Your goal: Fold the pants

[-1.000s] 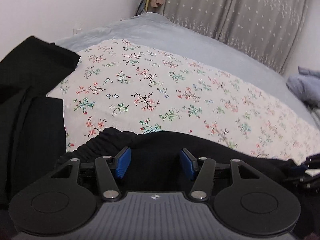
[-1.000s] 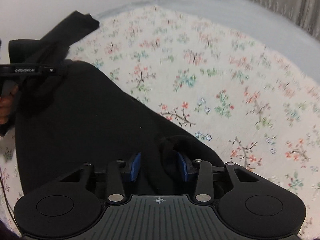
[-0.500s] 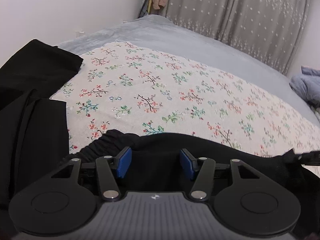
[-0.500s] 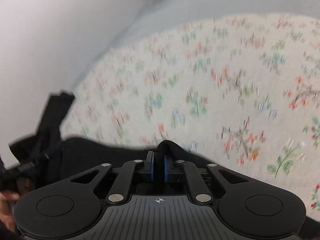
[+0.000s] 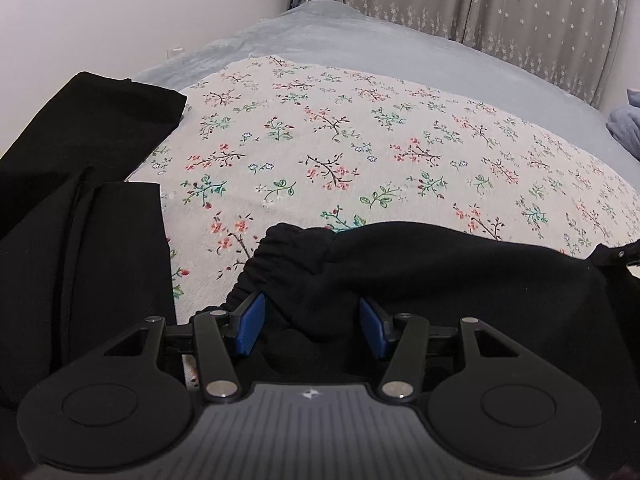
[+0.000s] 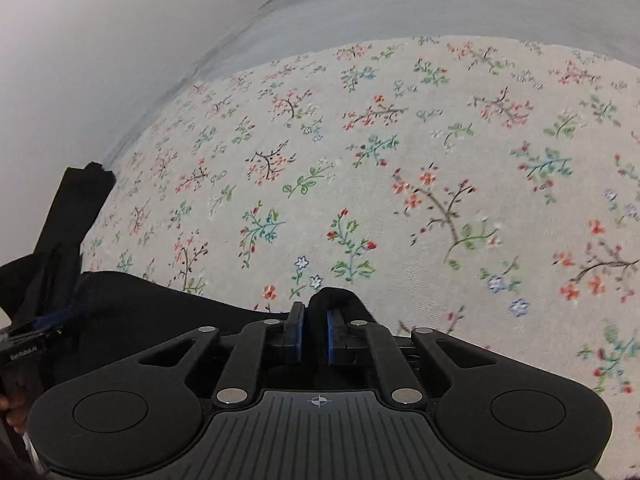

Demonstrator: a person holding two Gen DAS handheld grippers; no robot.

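Pants [image 5: 460, 280], black, lie on the floral sheet [image 5: 360, 152] spread over the grey bed [image 5: 360, 48], the gathered waistband nearest both tools and the legs trailing away along the left edge, one cuff [image 5: 120, 112] far up by the wall. From where I stand, the step looks like taking hold of the waistband at two places so it can be carried over for a fold. The right gripper [image 6: 314, 338] has just been closing and now pinches a small hump of black cloth tight between its blue pads. The left gripper [image 5: 310, 326] stands spread, a bunched ridge of waistband between its jaws, and I cannot see either pad pressing it. To do this well, I'd say the left should bite deep into the elastic before any lift, then both ends travel level, keeping the band taut so no slack wrinkles underneath.
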